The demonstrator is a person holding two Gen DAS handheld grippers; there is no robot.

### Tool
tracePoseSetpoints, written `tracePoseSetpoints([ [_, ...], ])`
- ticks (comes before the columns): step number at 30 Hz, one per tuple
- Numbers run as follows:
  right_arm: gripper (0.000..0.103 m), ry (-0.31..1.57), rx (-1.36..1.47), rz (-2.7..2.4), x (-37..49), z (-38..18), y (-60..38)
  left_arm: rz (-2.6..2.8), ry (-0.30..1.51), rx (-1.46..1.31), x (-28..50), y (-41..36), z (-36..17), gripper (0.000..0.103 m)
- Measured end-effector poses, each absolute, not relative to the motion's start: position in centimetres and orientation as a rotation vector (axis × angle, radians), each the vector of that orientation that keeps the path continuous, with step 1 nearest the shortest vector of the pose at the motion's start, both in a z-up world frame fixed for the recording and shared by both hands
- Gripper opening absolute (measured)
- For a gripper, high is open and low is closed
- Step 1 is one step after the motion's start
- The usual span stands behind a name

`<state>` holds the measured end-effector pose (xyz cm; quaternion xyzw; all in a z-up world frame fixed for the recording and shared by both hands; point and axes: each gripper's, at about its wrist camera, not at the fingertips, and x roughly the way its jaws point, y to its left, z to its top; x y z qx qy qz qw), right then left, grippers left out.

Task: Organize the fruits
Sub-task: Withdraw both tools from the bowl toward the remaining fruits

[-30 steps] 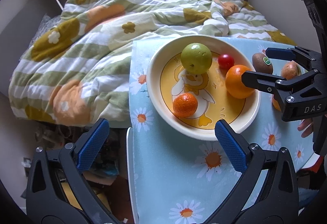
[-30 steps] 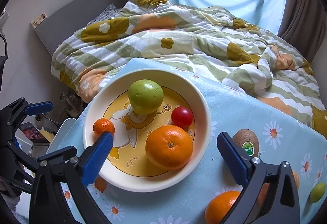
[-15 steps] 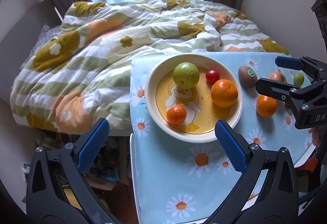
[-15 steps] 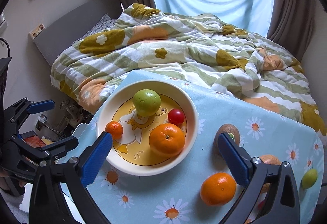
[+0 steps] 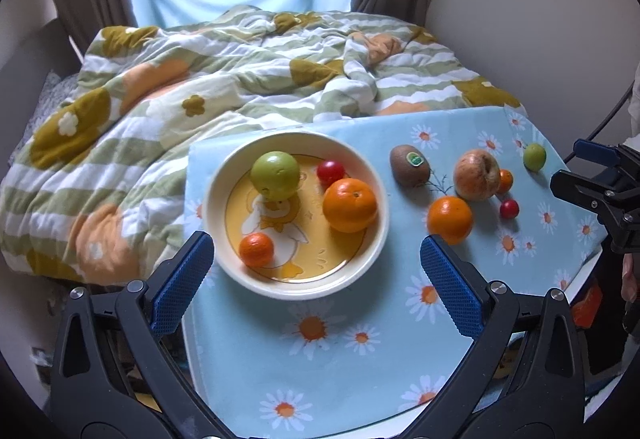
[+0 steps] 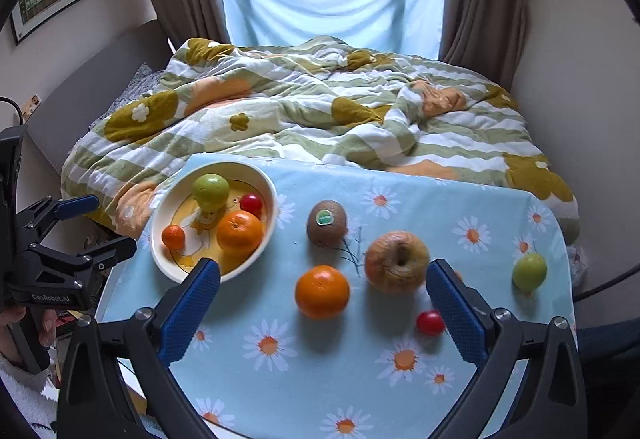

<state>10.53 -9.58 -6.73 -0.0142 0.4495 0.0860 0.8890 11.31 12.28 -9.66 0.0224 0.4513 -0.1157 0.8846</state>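
Note:
A cream bowl (image 5: 376, 175) (image 6: 268, 215) with a duck print holds a green apple (image 5: 276, 175), a large orange (image 5: 350, 205), a small tangerine (image 5: 257, 249) and a cherry tomato (image 5: 330, 171). On the daisy cloth lie a kiwi (image 6: 327, 223), an orange (image 6: 322, 291), a wrinkled apple (image 6: 397, 262), a cherry tomato (image 6: 430, 322) and a small green fruit (image 6: 529, 271). My left gripper (image 5: 316, 271) is open and empty, above the bowl's near side. My right gripper (image 6: 320, 303) is open and empty, above the loose orange.
The small table (image 6: 500, 207) with the blue daisy cloth stands against a bed with a flowered duvet (image 6: 304, 111). A wall (image 5: 540, 19) is at the right. Clutter lies on the floor (image 5: 52, 303) left of the table.
Both grippers have pulled back and up from the bowl, so more of the table and the loose fruits show. Both stay open. No fruit has moved.

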Motion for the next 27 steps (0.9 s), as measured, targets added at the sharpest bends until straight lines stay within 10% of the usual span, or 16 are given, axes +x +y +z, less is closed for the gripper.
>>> tracePoseSetpoints([
  [27,0.102,1.063,-0.107,0.32,10.5,-18.0,-21.2,-0.219,1.037,0.03,13.1,-4.4,-20.4,0.096],
])
